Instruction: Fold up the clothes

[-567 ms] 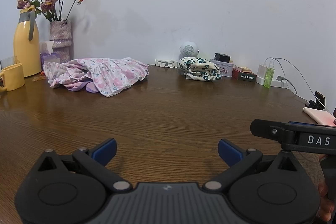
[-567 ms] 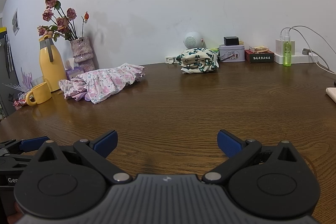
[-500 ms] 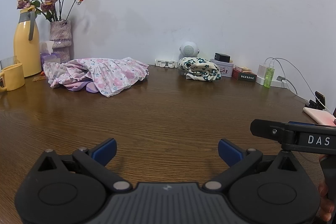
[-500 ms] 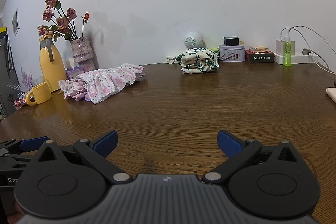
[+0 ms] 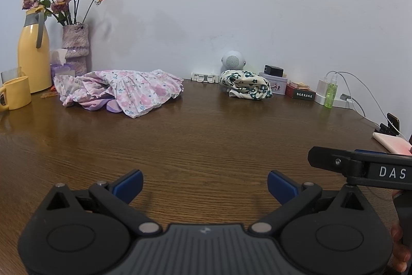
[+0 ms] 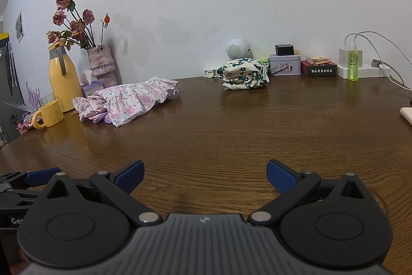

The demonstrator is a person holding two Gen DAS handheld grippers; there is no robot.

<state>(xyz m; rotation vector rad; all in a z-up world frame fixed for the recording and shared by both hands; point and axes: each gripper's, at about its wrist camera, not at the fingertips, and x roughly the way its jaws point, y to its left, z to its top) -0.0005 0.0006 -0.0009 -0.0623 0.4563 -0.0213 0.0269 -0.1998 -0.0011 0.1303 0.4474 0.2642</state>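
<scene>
A crumpled pink floral garment (image 5: 123, 92) (image 6: 128, 101) lies at the back left of the brown wooden table (image 5: 206, 135) (image 6: 231, 125). A folded cream garment with dark green flowers (image 5: 246, 84) (image 6: 243, 74) rests near the wall at the back centre. My left gripper (image 5: 204, 184) stands open low over the table's near side, nothing between its blue pads. My right gripper (image 6: 204, 175) is open too and holds nothing. Both garments lie far ahead of the grippers. In the left wrist view the right gripper's black body (image 5: 360, 166) shows at the right edge.
At the back left stand a yellow jug (image 5: 33, 56), a yellow mug (image 5: 15, 93) and a vase of dried roses (image 5: 76, 48). Along the wall sit a round white speaker (image 6: 237, 49), a tin (image 6: 284, 65), a dark box (image 6: 320, 67), a green bottle (image 6: 352, 65) and a charger with cables (image 6: 360, 68).
</scene>
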